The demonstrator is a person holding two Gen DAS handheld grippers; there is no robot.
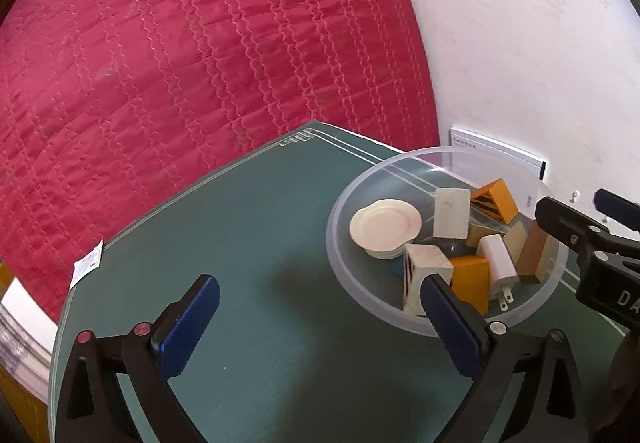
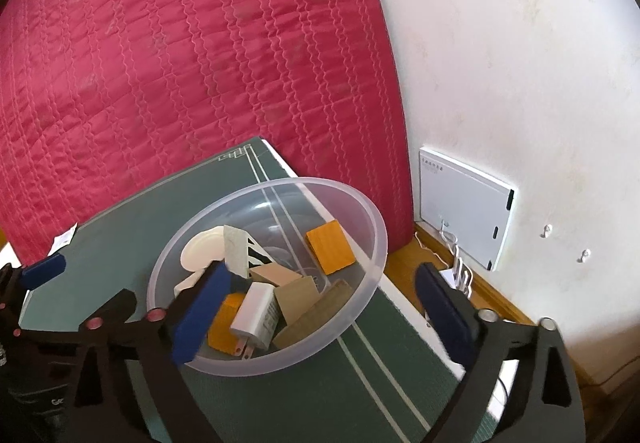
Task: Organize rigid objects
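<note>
A clear plastic bowl (image 1: 340, 211) stands on the green mat (image 1: 240, 243); it also shows in the right wrist view (image 2: 376, 243). It holds several wooden blocks, among them an orange block (image 2: 330, 249), a white charger plug (image 1: 500, 267) (image 2: 256, 311) and a small cream plate (image 1: 386, 223) (image 2: 200, 249). My left gripper (image 1: 320, 323) is open and empty over the mat, its right finger at the bowl's near rim. My right gripper (image 2: 320, 307) is open and empty, its fingers on either side of the bowl's near right part. It also shows in the left wrist view (image 1: 580, 215).
A red quilted bed cover (image 1: 200, 63) lies beyond the mat. A white wall (image 2: 500, 63) with a white box (image 2: 464, 211) is to the right. A wooden ledge (image 2: 492, 295) with white cables runs below the wall. A paper tag (image 1: 86, 267) sits at the mat's left edge.
</note>
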